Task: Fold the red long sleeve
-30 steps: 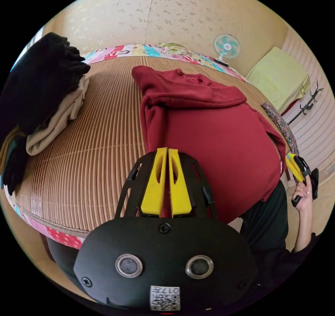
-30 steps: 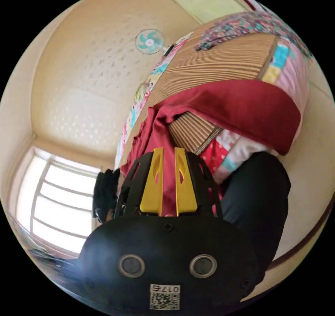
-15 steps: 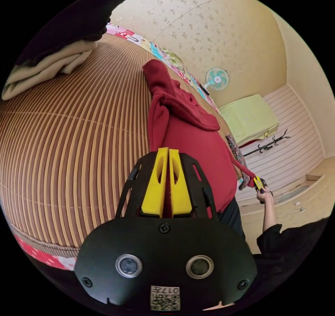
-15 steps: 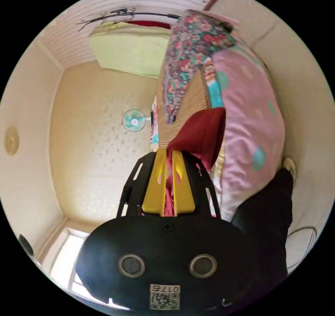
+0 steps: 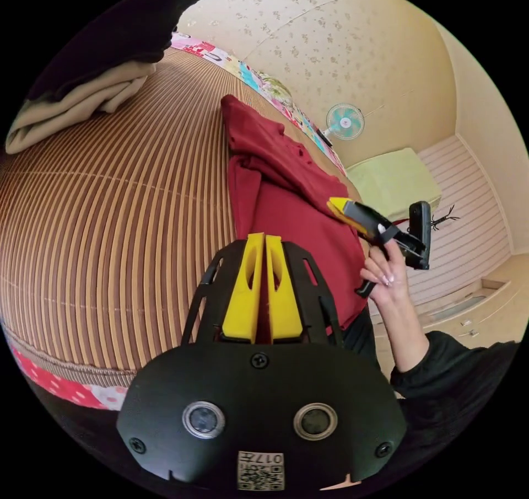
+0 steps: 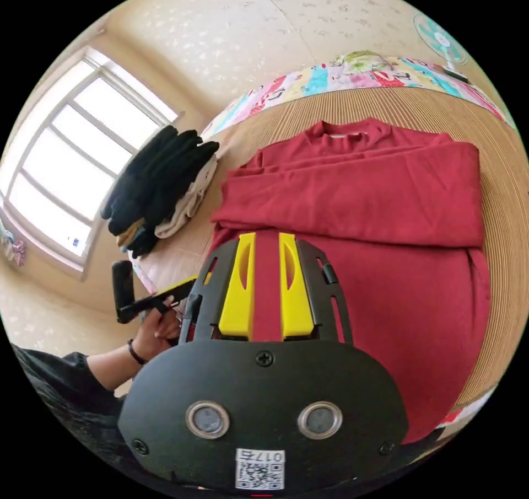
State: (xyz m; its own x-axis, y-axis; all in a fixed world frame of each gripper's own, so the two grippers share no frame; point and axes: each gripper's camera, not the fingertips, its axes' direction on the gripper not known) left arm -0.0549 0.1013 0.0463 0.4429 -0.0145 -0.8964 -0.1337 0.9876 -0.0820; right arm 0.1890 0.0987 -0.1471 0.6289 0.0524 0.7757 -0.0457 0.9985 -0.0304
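The red long sleeve (image 6: 363,207) lies flat on the striped mat (image 5: 110,190) of a bed, collar away from the person, both sleeves laid across the chest. It looks soft, light and limp, likely to sag wherever it is lifted, so the hem corners seem the best hold. The left tongs (image 5: 263,245) are pinched shut at the near hem; whether cloth sits between them I cannot tell. The right tongs (image 6: 266,245) stand slightly apart, empty, above the body. Folded dark and beige clothes (image 6: 160,190) are stacked near a window (image 6: 71,151); a fan (image 5: 344,121) stands by the wall
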